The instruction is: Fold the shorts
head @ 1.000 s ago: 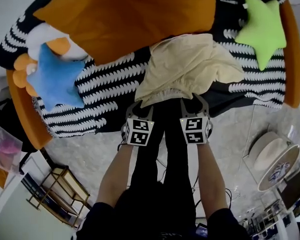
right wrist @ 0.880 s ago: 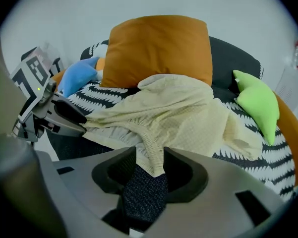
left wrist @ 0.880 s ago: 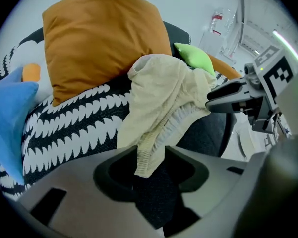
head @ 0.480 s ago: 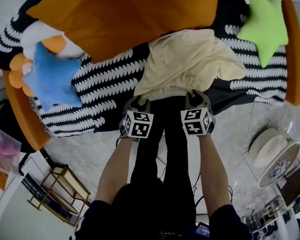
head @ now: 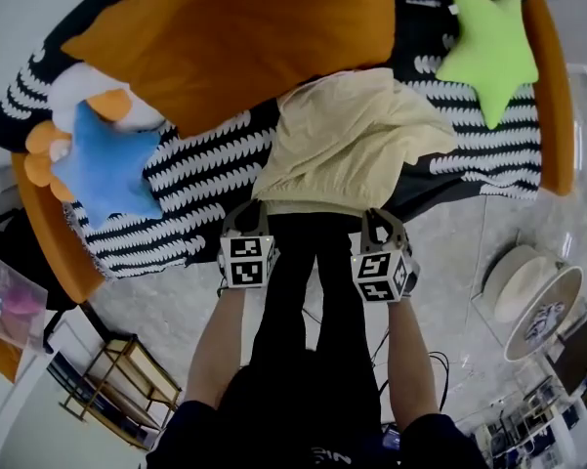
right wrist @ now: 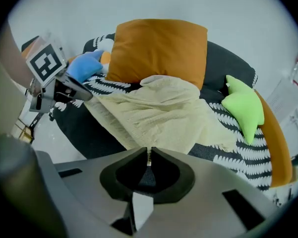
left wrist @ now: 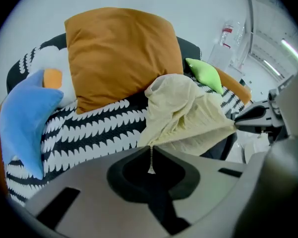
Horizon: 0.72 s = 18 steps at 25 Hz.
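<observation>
Crumpled cream woven shorts (head: 347,140) lie at the front edge of a round, scallop-patterned sofa (head: 205,164). The left gripper (head: 245,209) and the right gripper (head: 376,219), whose jaws have just been closing, each pinch the soft fabric's near edge.

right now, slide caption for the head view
Left gripper and right gripper, jaws just closed, pinch the near hem of cream shorts on a striped sofa

Pale, matt, finely ribbed cloth of the shorts (head: 347,145); smooth matt fabric of the orange cushion (head: 244,37); soft plush of the green star cushion (head: 488,47) and blue star cushion (head: 103,164); matt cloth of the patterned cover (head: 205,169); smooth matt grey plastic of the left gripper (left wrist: 151,148) and right gripper (right wrist: 149,151)
</observation>
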{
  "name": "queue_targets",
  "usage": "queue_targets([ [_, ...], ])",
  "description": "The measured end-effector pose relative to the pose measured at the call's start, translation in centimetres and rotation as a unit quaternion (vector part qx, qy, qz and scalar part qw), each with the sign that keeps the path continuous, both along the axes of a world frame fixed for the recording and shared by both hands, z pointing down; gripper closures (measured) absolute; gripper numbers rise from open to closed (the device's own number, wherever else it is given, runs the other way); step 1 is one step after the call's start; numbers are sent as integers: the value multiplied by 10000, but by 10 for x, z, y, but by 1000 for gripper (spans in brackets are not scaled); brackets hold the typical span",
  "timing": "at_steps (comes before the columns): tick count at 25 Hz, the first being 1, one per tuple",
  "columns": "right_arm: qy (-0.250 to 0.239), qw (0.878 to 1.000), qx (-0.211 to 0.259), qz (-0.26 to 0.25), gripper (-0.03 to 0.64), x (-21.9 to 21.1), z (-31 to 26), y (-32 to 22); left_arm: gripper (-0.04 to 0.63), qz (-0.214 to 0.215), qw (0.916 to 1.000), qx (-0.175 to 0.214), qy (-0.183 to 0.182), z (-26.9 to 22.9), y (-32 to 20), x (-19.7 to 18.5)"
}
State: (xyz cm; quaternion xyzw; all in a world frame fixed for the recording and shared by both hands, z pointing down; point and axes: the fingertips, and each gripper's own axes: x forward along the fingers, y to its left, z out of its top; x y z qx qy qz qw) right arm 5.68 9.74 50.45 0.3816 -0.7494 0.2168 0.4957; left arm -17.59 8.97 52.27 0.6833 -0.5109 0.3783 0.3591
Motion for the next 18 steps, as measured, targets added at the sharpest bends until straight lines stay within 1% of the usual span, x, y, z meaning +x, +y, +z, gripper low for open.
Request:
queue_targets([
  [3,64,9994,-318,-152,578,-3,-13,26,575,202,9997,56,-150,-14,6,0],
  [6,161,9976,-624,-250,578,-1,-20,53,575,354,9993,13,-128,-21,15,2],
  [10,208,9946,-1011,-144,577,1,-19,91,575,392,9991,-113,-79,-22,31,4],
  [15,265,9875,-1548,108,575,1,-8,127,575,836,9953,-426,-257,-10,53,11],
  [16,243,9863,-1625,152,572,1,-7,130,575,845,9950,-462,-275,-9,56,11],
  [17,242,9859,-1647,169,572,1,-7,131,575,766,9954,-493,-299,-8,59,8],
  [18,287,9861,-1625,174,575,2,-7,131,575,589,9963,-519,-335,-7,61,2],
])
